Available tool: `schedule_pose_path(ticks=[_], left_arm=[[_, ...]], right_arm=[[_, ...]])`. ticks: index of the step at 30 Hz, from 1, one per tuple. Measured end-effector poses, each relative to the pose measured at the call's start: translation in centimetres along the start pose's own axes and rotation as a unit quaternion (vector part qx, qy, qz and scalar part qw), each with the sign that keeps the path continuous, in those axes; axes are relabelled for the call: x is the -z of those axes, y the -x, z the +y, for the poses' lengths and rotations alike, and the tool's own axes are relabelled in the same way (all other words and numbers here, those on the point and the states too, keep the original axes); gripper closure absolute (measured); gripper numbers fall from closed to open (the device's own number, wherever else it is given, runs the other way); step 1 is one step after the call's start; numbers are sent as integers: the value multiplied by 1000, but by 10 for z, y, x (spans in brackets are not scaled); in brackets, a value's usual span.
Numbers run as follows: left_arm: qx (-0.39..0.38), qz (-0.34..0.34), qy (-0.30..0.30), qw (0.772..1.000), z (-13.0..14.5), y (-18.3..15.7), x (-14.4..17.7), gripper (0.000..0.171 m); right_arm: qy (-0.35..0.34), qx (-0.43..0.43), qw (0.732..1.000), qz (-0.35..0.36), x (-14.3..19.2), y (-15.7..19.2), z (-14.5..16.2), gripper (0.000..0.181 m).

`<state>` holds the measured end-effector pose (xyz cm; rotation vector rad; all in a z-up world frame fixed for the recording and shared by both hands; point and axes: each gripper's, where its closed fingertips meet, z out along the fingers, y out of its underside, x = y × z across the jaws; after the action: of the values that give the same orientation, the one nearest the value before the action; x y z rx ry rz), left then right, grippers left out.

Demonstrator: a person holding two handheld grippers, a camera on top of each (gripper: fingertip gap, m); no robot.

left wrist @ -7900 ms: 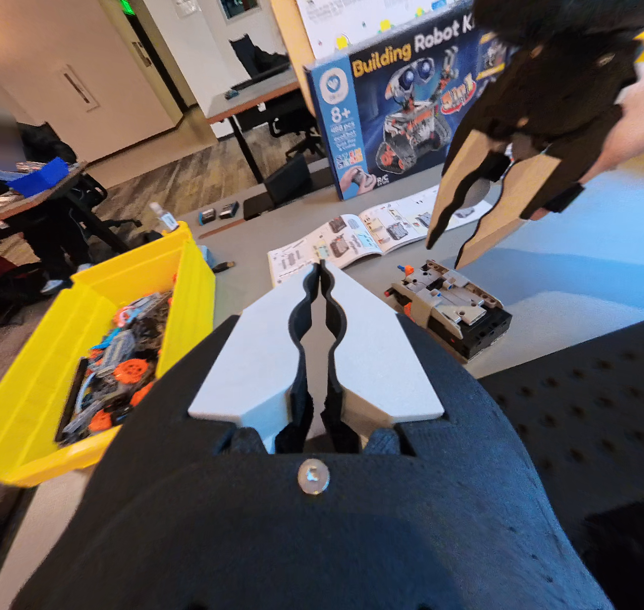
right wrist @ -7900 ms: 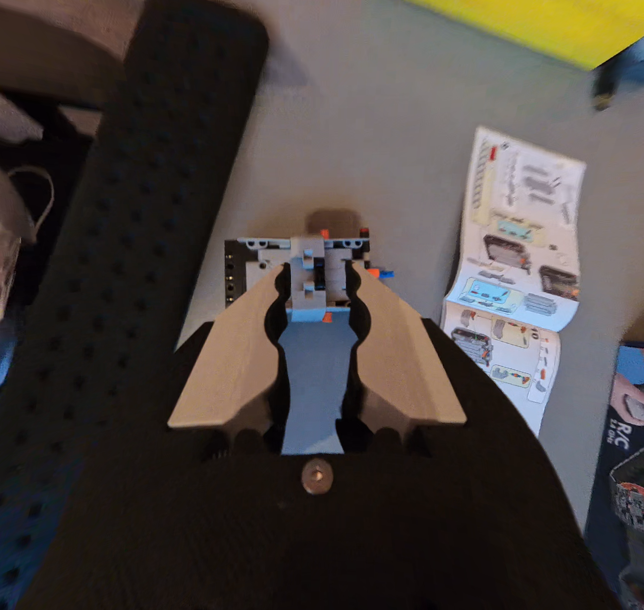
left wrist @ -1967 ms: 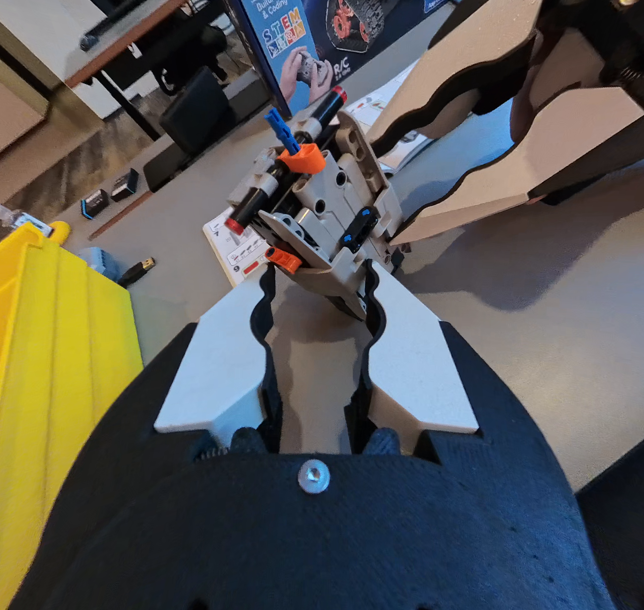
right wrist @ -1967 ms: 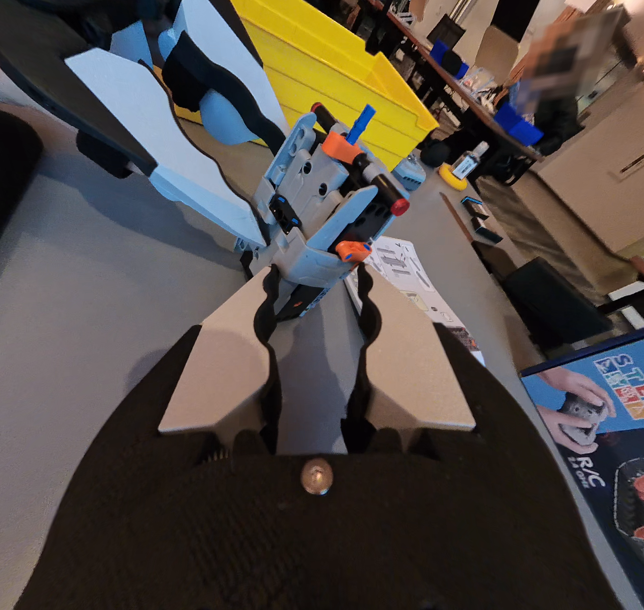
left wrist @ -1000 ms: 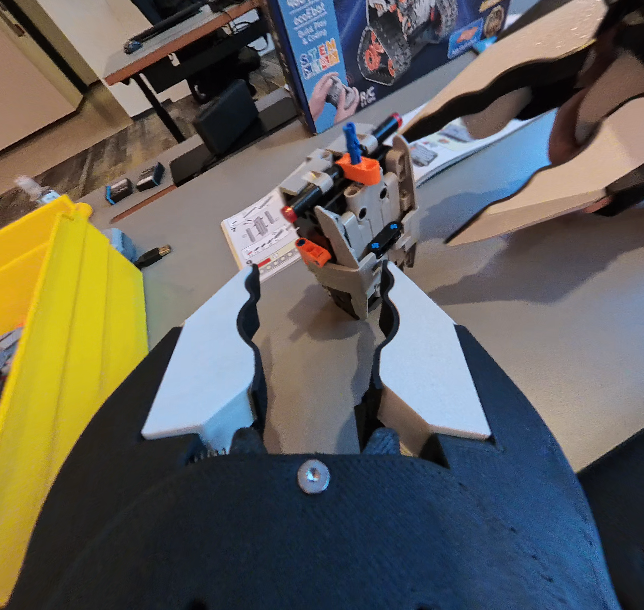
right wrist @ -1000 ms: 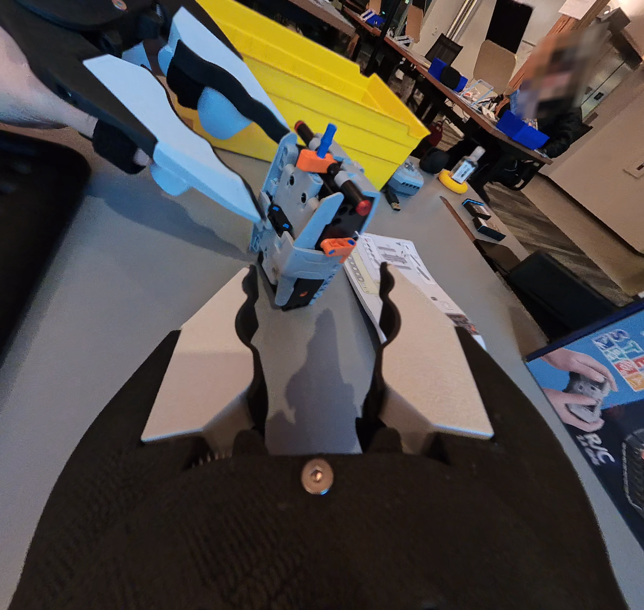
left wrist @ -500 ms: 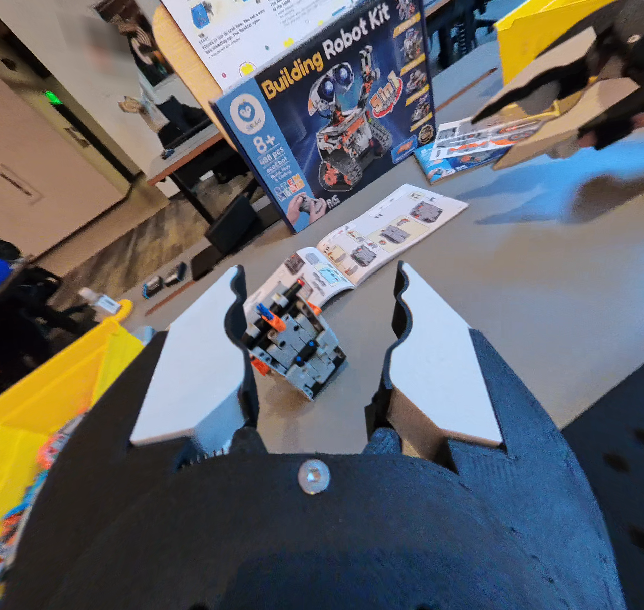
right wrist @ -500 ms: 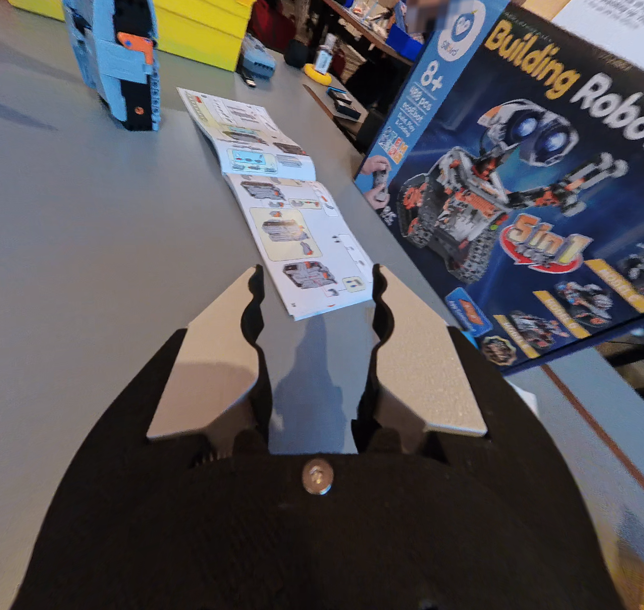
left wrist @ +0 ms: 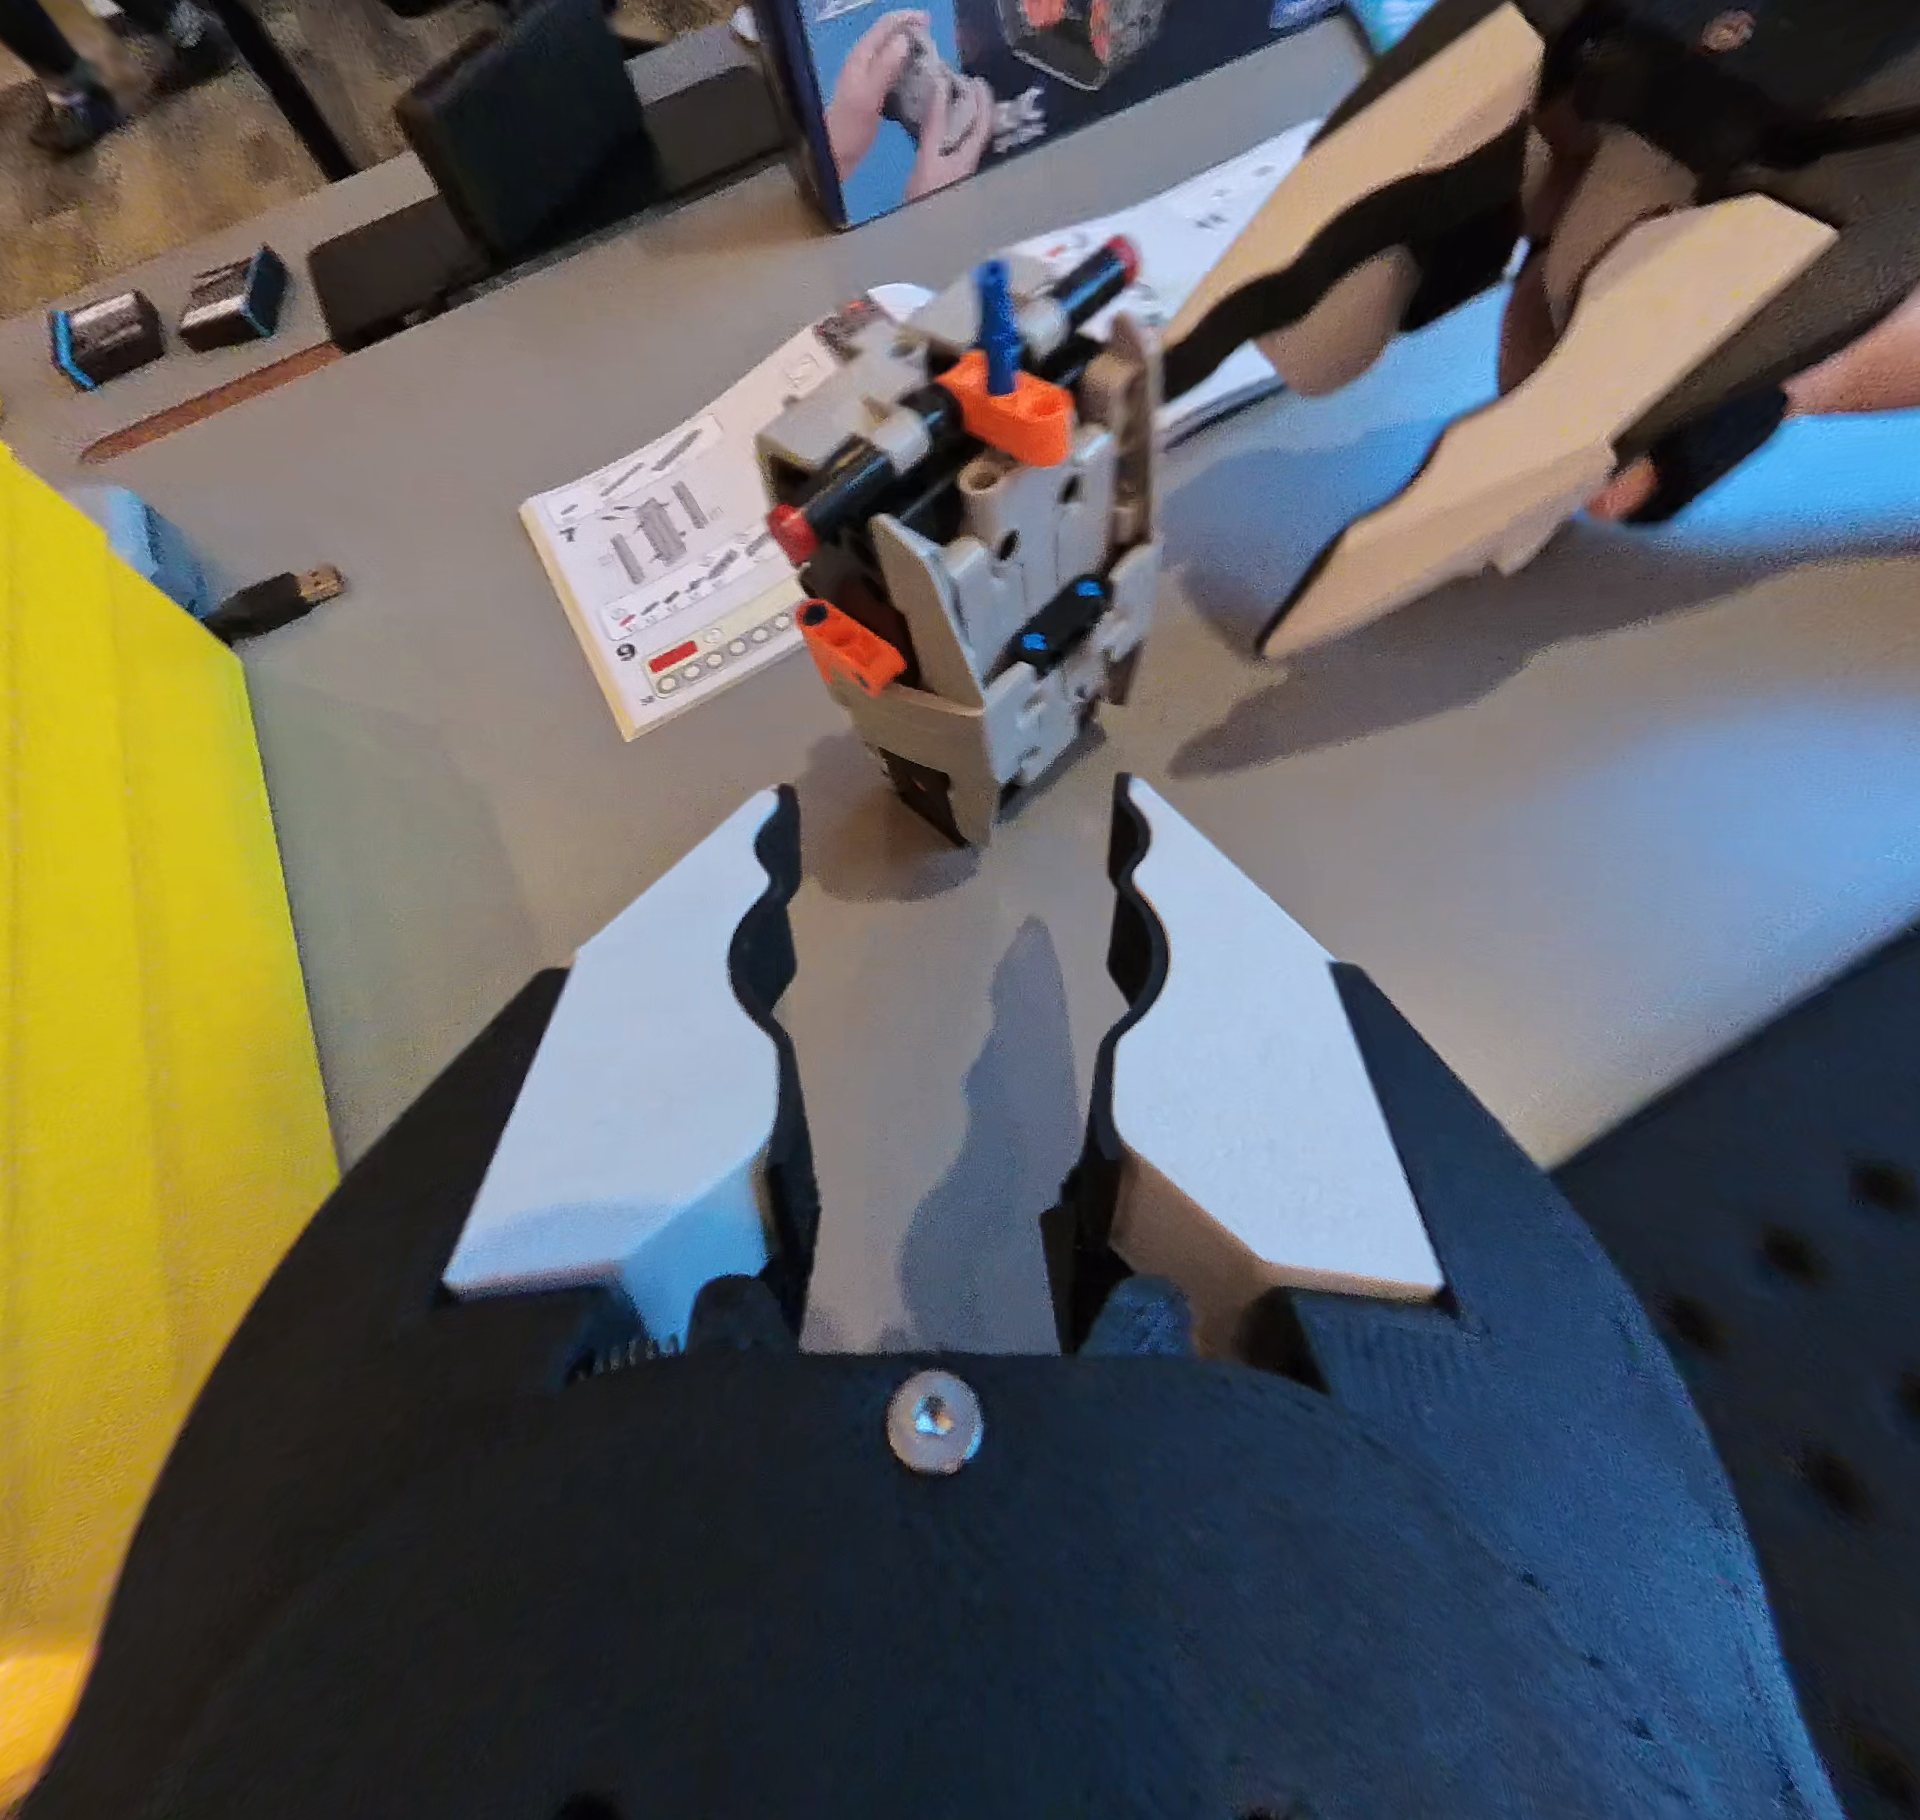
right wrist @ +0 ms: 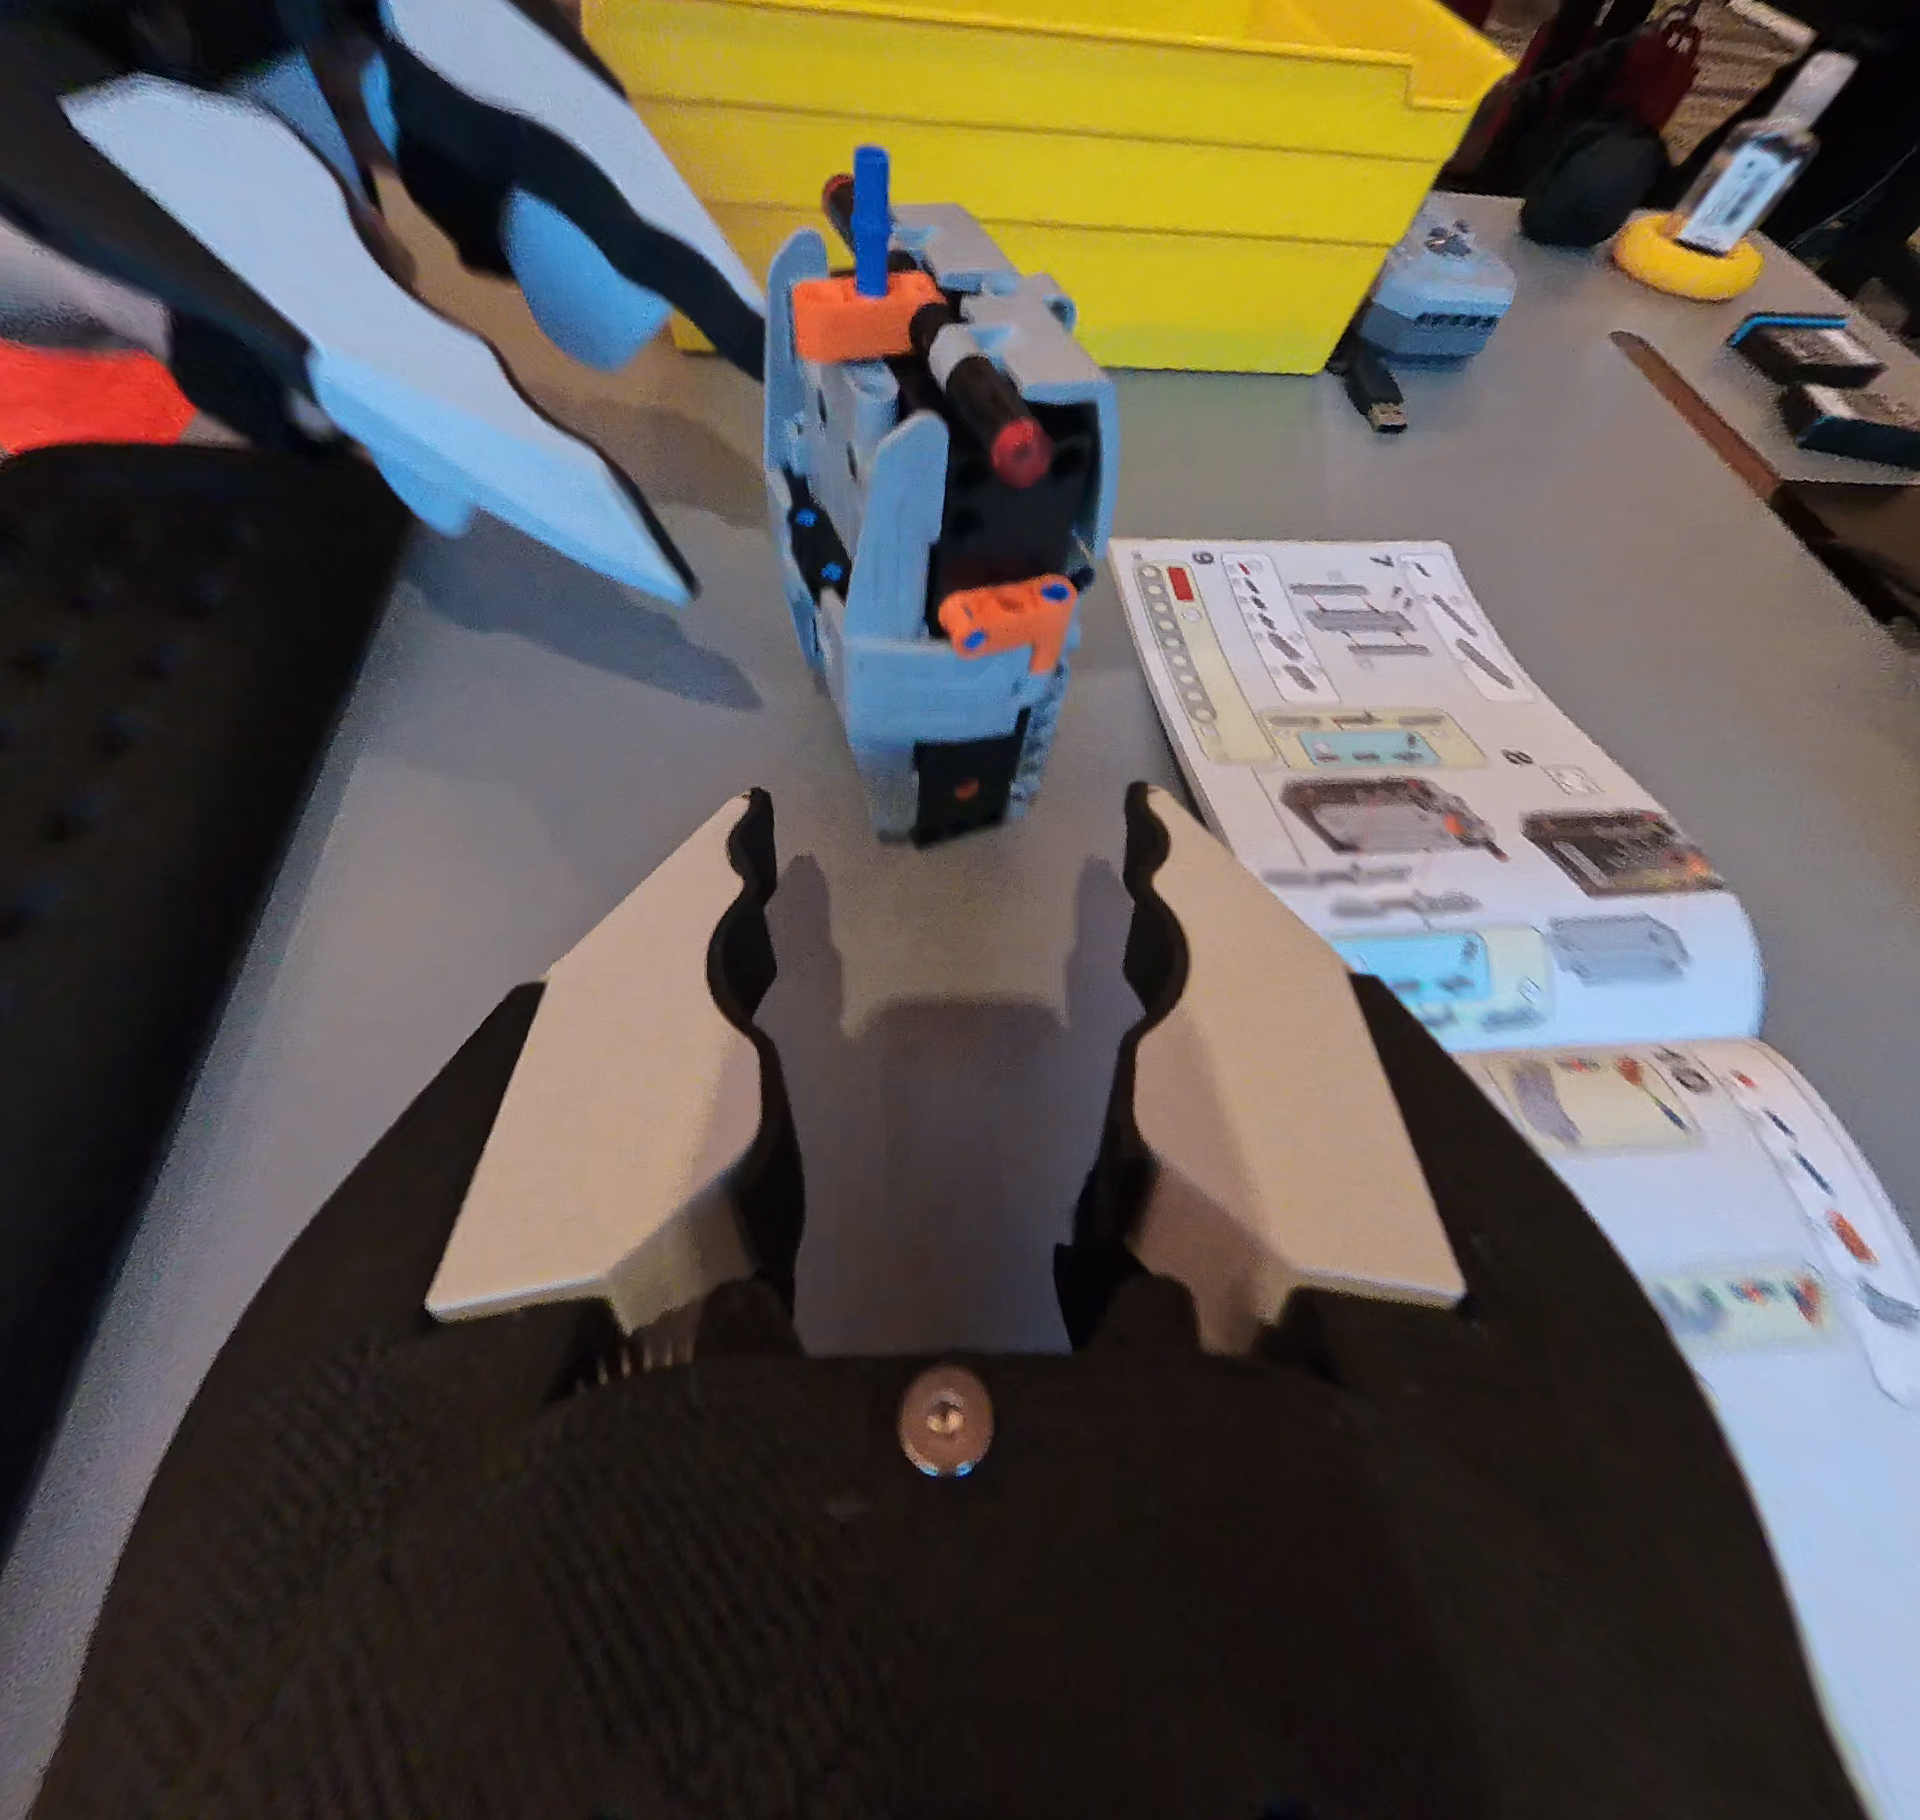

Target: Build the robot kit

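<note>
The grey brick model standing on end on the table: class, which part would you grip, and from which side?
Probably the flat grey side walls of the brick model, low down, coming in level from the right gripper side. Its orange connector and blue pin on top look too small and loose to hold.

Soft indoor light falls from above, casting grey shadows on the table [left wrist: 1455, 939] beneath the brick model [left wrist: 977, 565] and both grippers. A cool blue sheen glares at the right edge of the left wrist view. Wide-angle distortion bends the yellow bin [right wrist: 1039, 160] and the booklet [right wrist: 1455, 835], whose near pages are smeared. Background objects are out of focus, and motion blur softens the opposite gripper in each view.
</note>
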<state>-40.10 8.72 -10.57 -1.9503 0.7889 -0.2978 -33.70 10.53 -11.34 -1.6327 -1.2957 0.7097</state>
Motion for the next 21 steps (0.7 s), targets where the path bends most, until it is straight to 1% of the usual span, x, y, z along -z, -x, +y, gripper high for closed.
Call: schedule_pose_path(ticks=[2,3,4,6,7,8,10,12,14,17,19,21], left_arm=[[36,20,-14,999,-2,-1,-13,116],[47,21,-15,999,-3,1,-17,119],[50,22,-15,998,-3,4,-21,118],[43,36,-16,998,-3,3,-27,120],[39,38,-16,998,-3,2,-28,126],[33,31,-13,999,-2,4,-29,126],[26,5,-1,1000,2,10,-24,127],[42,-34,11,998,11,21,-13,128],[49,-88,24,995,21,35,1,128],[41,-169,49,983,36,57,18,129],[48,-196,56,978,42,65,23,131],[52,-210,55,975,43,70,25,131]], right_arm=[[-4,-28,1000,1,-12,0,-5,123],[-7,-39,999,1,-15,1,-7,131],[-7,-43,999,-1,-17,2,-9,136],[-11,-44,999,7,-20,1,-12,138],[-10,-44,999,11,-22,1,-12,139],[-13,-46,999,13,-23,1,-13,139],[-16,-49,999,5,-31,3,-16,139],[-16,-40,999,-18,-45,9,-23,138],[-14,-22,999,-48,-64,17,-33,138],[-9,13,996,-90,-92,26,-46,137],[-4,16,995,-101,-105,26,-51,137],[-4,10,994,-109,-112,25,-54,136]])
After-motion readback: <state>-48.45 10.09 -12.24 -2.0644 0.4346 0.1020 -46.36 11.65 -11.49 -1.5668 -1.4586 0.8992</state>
